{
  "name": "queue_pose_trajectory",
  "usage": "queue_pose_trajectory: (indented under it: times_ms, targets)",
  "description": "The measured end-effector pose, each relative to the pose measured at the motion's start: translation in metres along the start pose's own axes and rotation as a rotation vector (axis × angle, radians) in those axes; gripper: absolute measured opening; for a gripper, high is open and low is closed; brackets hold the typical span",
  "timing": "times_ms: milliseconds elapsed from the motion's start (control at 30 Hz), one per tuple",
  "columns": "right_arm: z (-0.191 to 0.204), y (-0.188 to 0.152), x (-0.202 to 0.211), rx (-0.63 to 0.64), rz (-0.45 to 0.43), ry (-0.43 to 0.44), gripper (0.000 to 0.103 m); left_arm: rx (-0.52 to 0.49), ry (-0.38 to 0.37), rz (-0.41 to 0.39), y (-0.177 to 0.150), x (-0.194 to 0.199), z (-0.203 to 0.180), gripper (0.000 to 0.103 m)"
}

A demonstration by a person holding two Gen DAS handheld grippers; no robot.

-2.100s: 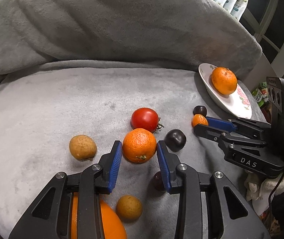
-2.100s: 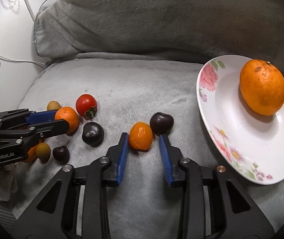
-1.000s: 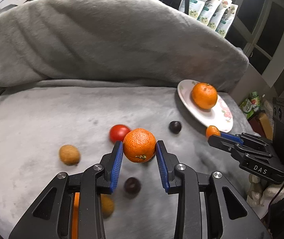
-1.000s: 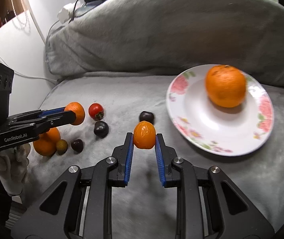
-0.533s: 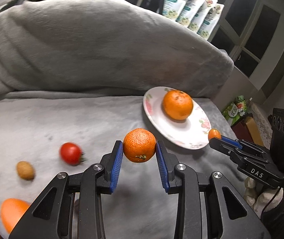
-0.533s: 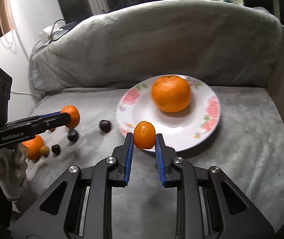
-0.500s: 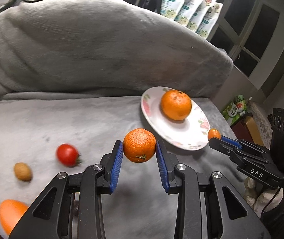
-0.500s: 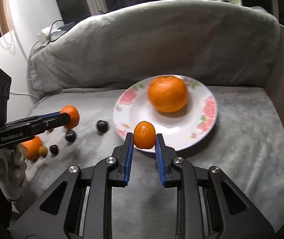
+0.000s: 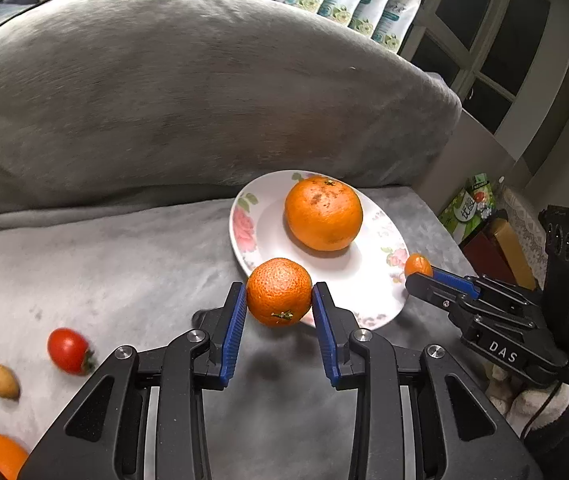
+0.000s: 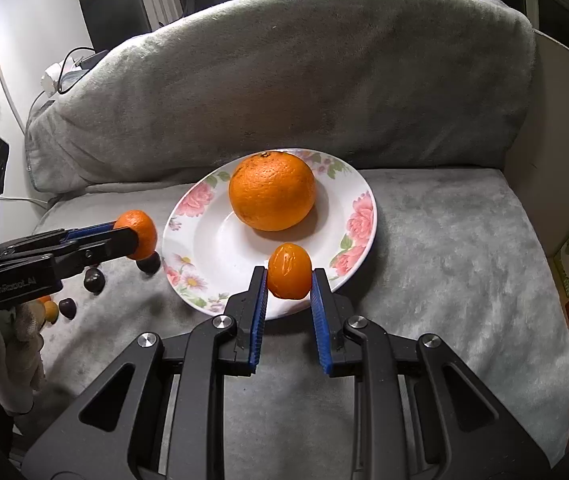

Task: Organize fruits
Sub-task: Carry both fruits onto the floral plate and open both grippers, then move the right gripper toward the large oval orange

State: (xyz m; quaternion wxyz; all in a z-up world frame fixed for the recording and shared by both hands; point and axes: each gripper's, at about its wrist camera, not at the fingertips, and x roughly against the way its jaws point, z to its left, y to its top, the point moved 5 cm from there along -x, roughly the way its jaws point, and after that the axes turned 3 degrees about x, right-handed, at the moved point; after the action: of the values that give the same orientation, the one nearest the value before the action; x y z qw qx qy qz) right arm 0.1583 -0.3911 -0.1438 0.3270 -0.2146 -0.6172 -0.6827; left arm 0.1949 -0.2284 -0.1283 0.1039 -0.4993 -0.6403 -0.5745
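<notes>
Floral plate [image 10: 358,216] — one orange [image 10: 271,191] inside

kumquat [image 10: 289,271] clamped in right hand-held gripper [image 10: 289,296], over plate [image 10: 220,256]

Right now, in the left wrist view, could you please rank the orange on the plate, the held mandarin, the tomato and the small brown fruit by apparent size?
1. Orange, largest.
2. Mandarin, though it is nearer the camera, so its true size is unsure.
3. Tomato.
4. Small brown fruit, smallest.

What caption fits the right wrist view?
Right gripper holds a small orange fruit over a floral plate bearing an orange.
</notes>
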Motion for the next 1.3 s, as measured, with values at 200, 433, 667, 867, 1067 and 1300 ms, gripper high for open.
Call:
queue_pose_trajectory:
  times_ms: [200,433,667,867,1067,1300]
  targets:
    - [0.001,0.000,-0.005,0.010,0.010,-0.002,0.023,-0.016,0.007,0.016,0.003,-0.010,-0.006,0.032]
    - [0.002,0.000,-0.008,0.015,0.017,-0.004,0.023,-0.026,0.022,0.022,0.005,-0.015,-0.007,0.033]
    - [0.002,-0.001,-0.007,0.023,0.012,0.000,0.023,-0.036,0.026,0.014,0.008,-0.015,-0.008,0.033]
    - [0.006,0.000,-0.003,0.044,-0.009,-0.003,0.070,-0.041,0.038,-0.007,0.011,-0.010,-0.009,0.057]
    - [0.013,0.000,0.003,0.078,-0.025,-0.017,0.087,-0.013,0.033,-0.019,0.015,-0.004,-0.004,0.079]
    - [0.019,-0.002,0.004,0.096,-0.018,-0.025,0.089,-0.009,0.035,-0.014,0.013,-0.001,-0.007,0.080]
